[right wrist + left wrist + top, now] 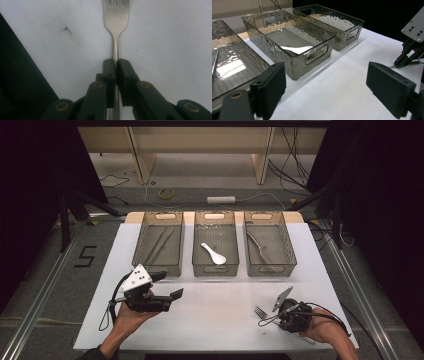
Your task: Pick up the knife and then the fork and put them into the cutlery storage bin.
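Observation:
A metal fork (pixel 260 311) (pixel 116 15) lies on the white table sheet (pixel 215 320) near the front right, tines pointing away from the hand. My right gripper (pixel 274 319) (pixel 115 62) is shut on its handle, the two pads pressed against the thin stem just behind the fork's head. My left gripper (pixel 169 286) (pixel 328 80) is held above the front left of the sheet. Its jaws stand wide apart with nothing between them, facing the bins. Farther off at the edge of the left gripper view is the right gripper (pixel 409 52).
Three clear grey bins stand in a row across the middle of the table. The left bin (pixel 141 240) holds long thin metal sticks (pixel 159 245), the middle bin (pixel 215 268) (pixel 312 47) a white spoon (pixel 213 254) (pixel 295 49), the right bin (pixel 290 251) a metal utensil (pixel 257 246).

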Tool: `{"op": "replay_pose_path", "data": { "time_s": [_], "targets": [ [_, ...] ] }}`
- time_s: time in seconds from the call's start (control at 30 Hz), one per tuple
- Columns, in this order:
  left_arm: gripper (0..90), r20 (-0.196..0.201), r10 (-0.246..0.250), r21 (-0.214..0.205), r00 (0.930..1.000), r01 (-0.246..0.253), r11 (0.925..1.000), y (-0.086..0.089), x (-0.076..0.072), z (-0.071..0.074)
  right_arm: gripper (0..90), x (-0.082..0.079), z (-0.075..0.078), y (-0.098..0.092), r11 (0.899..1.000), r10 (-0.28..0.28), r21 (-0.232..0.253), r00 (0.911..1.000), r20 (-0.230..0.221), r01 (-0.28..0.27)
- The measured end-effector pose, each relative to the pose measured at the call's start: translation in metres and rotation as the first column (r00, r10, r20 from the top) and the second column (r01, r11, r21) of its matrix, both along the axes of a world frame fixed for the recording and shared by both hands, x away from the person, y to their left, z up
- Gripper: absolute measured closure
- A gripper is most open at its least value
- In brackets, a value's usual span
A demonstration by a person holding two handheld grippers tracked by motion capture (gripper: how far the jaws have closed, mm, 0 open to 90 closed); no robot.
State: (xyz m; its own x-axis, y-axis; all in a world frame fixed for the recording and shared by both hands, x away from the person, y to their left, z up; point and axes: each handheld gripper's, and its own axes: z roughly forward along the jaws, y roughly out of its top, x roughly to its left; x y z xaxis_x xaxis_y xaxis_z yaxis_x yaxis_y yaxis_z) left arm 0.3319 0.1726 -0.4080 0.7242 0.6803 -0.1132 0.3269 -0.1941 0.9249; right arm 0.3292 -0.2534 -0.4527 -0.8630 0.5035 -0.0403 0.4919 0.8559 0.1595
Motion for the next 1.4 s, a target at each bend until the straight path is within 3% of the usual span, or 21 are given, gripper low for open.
{"op": "replay_pose_path", "data": {
  "time_s": [0.13,0.43,0.57,0.77,0.83,1.0,1.07,1.4],
  "targets": [
    [16.0,0.0,0.002,-0.001,1.0,-0.002,1.0,0.0,0.0,0.0,85.3,0.0,0.002,0.0,1.0,-0.021,0.007,0.9996,0.02,0.021],
    [16.0,0.0,0.003,-0.001,1.0,-0.003,1.0,0.0,0.0,0.0,85.4,0.001,0.021,-0.004,0.99,-0.088,0.114,0.9929,0.08,0.079],
    [16.0,-0.001,0.004,-0.001,1.0,-0.004,1.0,0.001,0.0,0.0,85.4,0.004,0.029,-0.009,0.979,-0.117,0.177,0.9891,0.089,0.1],
    [16.0,-0.001,0.005,-0.001,1.0,-0.005,1.0,0.0,0.0,0.0,85.4,0.013,0.04,-0.015,0.952,-0.177,0.273,0.9768,0.121,0.139],
    [16.0,-0.001,0.005,-0.002,1.0,-0.005,1.0,0.001,0.0,0.0,85.4,0.017,0.043,-0.016,0.939,-0.197,0.31,0.9724,0.125,0.15],
    [16.0,-0.001,0.006,-0.001,1.0,-0.006,1.0,0.001,0.0,0.0,85.4,0.028,0.05,-0.015,0.923,-0.228,0.347,0.9636,0.14,0.168],
    [16.0,-0.001,0.006,-0.001,1.0,-0.006,1.0,0.001,0.0,0.0,85.4,0.032,0.053,-0.015,0.919,-0.217,0.362,0.9668,0.135,0.156],
    [16.0,-0.001,0.007,-0.002,1.0,-0.007,1.0,0.001,0.0,0.0,85.4,0.05,0.064,-0.007,0.901,-0.236,0.403,0.9596,0.153,0.158]
  ]
}}
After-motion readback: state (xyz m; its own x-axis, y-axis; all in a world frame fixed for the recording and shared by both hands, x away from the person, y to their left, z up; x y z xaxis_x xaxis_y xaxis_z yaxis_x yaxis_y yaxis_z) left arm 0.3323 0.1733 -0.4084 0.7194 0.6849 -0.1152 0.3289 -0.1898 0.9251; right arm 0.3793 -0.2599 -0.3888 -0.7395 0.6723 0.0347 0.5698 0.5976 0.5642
